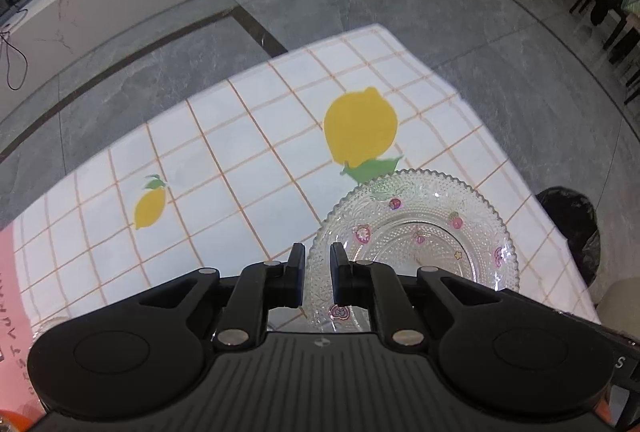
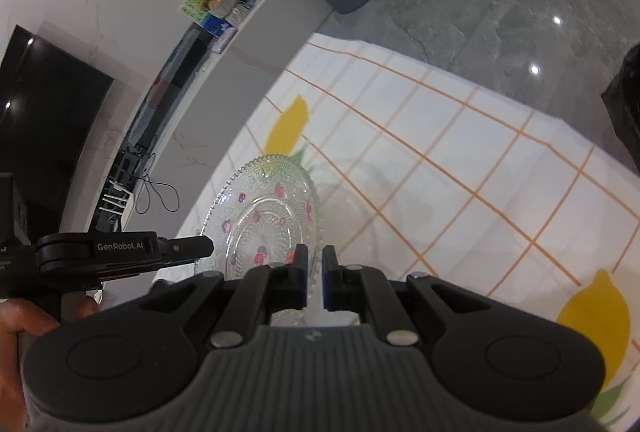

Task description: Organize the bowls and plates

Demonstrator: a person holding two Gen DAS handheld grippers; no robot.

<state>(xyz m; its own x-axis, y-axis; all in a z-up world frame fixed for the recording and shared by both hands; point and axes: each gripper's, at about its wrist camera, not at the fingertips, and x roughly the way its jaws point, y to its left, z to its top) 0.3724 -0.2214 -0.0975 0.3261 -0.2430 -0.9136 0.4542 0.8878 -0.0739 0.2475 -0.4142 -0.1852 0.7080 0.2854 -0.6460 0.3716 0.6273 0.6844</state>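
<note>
Grey stone flooring ran round a low table whose cloth was white with an orange grid and printed lemons, and over it a clear beaded glass plate with small pink fruit decals was held up between both tools. On the left, the left gripper had its narrowly parted jaws set over the plate's near-left rim, the glass passing between the pads; it appeared clamped there, with the plate spreading forward and to the right of it. On the right, the right gripper pinched the opposite edge in the same narrow way, the plate running forward and leftward from it, tilted. Neither hand was nearer; each held one edge. I judged the coming move would turn on keeping that shared tilt steady. Only the right wrist view showed the left tool from the side, reaching in to the rim, and a faint second piece of glassware on the cloth beneath; the left view alone showed the plate's full round outline.
</note>
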